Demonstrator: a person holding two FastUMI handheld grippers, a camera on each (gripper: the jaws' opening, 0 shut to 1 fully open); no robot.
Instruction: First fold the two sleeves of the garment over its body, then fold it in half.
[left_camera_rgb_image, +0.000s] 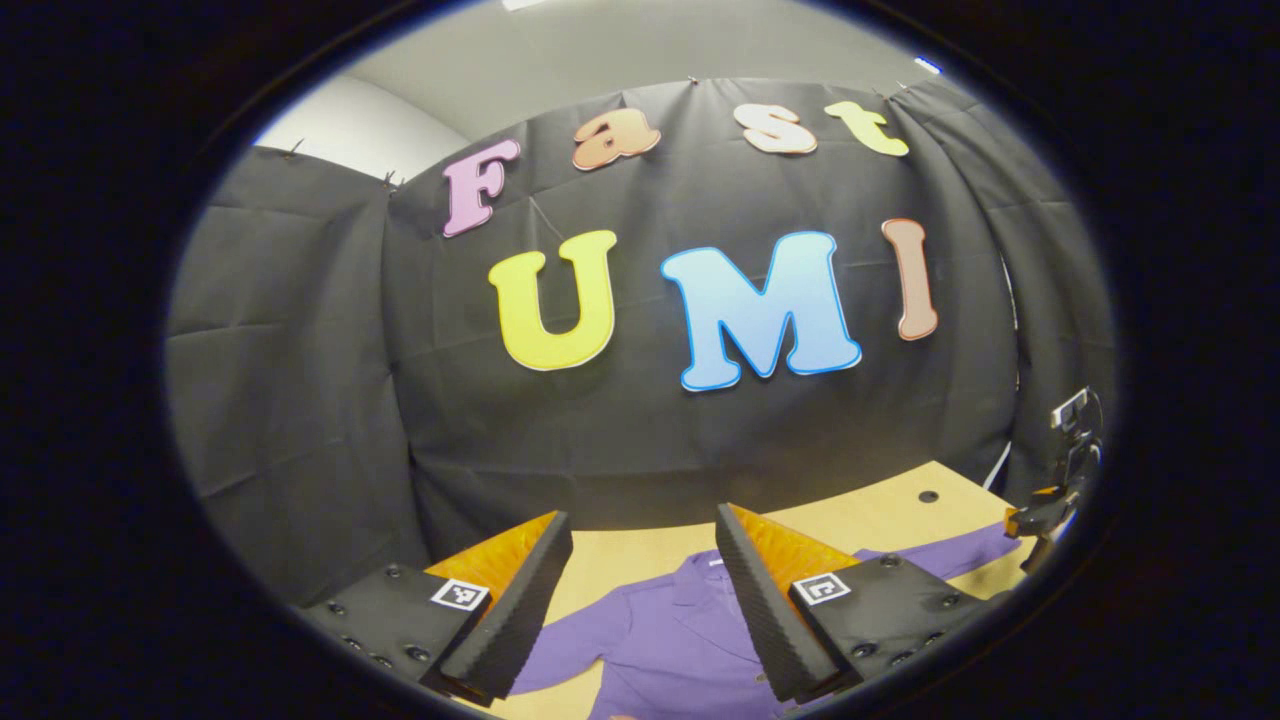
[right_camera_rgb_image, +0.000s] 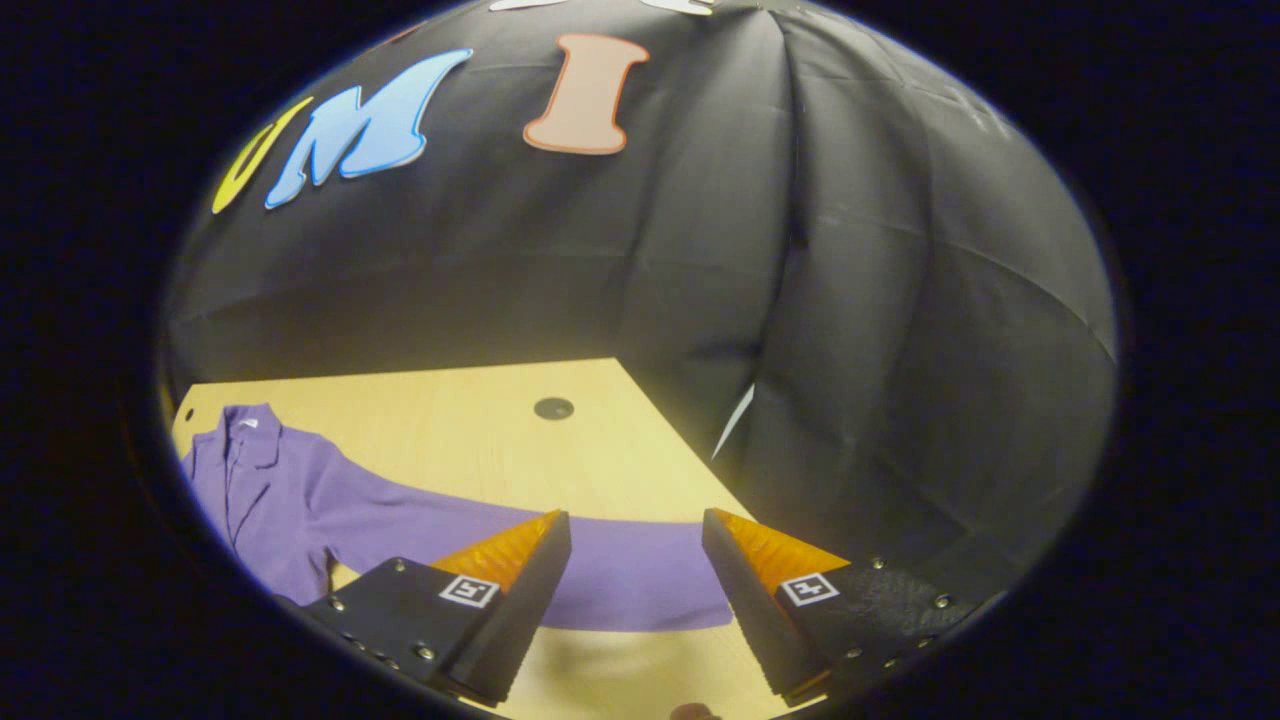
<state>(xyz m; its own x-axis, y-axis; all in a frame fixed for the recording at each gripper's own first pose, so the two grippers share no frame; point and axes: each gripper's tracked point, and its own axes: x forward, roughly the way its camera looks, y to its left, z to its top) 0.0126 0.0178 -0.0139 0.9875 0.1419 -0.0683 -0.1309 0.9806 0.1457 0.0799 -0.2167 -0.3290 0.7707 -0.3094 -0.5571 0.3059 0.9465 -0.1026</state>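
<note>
A purple long-sleeved garment (left_camera_rgb_image: 660, 640) lies flat on the wooden table (left_camera_rgb_image: 880, 515), collar toward the booth wall. My left gripper (left_camera_rgb_image: 640, 530) hovers open above its collar and chest, nothing between the fingers. In the right gripper view the garment's body (right_camera_rgb_image: 270, 500) lies at the left and one sleeve (right_camera_rgb_image: 640, 585) stretches out to the right across the table (right_camera_rgb_image: 470, 420). My right gripper (right_camera_rgb_image: 635, 530) hangs open above the end of that sleeve, its fingers either side of the cuff area and apart from the cloth. The other gripper (left_camera_rgb_image: 1060, 500) shows small at the right edge of the left gripper view.
A small dark round hole (right_camera_rgb_image: 553, 408) sits in the tabletop behind the sleeve, also seen as a dark hole (left_camera_rgb_image: 928, 496) in the left gripper view. Black cloth walls close the table at the back and right. The table's right edge (right_camera_rgb_image: 690, 450) runs close to the sleeve end.
</note>
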